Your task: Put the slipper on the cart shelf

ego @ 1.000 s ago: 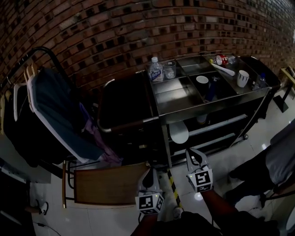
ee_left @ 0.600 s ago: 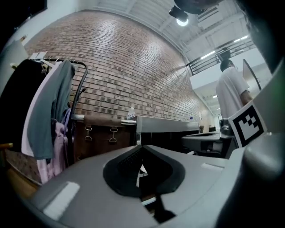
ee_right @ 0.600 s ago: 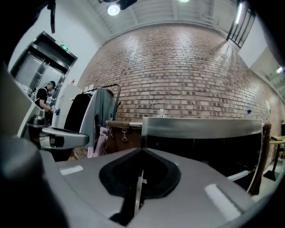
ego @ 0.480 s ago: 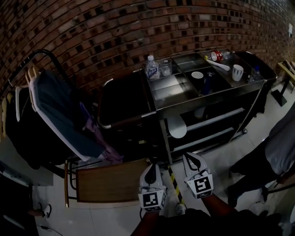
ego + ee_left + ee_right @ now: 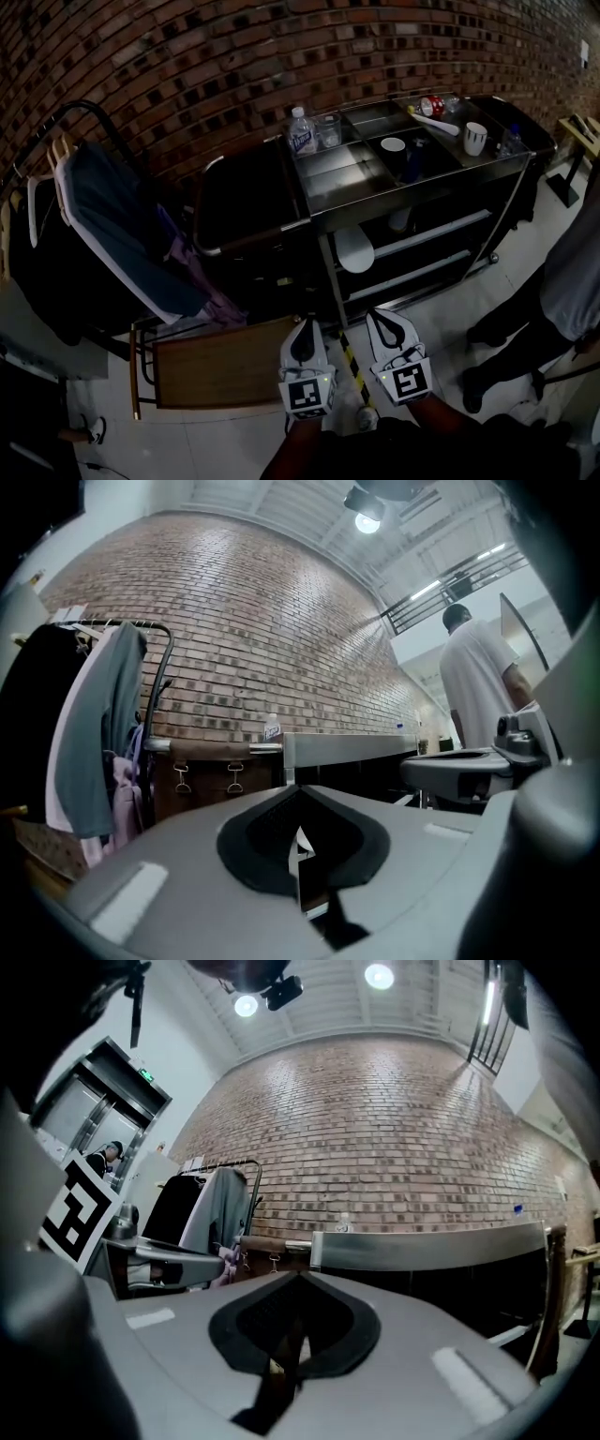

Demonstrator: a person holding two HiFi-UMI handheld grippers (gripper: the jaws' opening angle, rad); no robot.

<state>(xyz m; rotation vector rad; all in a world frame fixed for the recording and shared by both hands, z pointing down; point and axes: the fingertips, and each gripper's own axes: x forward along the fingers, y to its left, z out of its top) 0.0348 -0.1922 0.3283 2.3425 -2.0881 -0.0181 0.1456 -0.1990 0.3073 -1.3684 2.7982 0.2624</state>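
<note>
A white slipper [image 5: 354, 248] shows at the left end of the steel cart's [image 5: 328, 221] middle shelf [image 5: 441, 234], its toe hanging down over the edge. Both grippers hover low over the floor in front of the cart, side by side and pointing at it. My left gripper [image 5: 303, 330] is shut with nothing in it; its jaws meet in a thin seam in the left gripper view [image 5: 298, 841]. My right gripper [image 5: 382, 319] is likewise shut and empty [image 5: 292, 1335]. Neither one touches the slipper.
The cart top carries a water bottle [image 5: 301, 131], a glass, a white cup [image 5: 474, 138] and a red can. A clothes rack with hanging garments [image 5: 112, 225] stands at the left, a wooden panel [image 5: 220, 361] lies below it. A person's legs [image 5: 553, 291] are at the right.
Both grippers stay shut and empty. The right gripper has drifted a little left, closer to the left one, and the cart sits slightly farther left in the head view.
</note>
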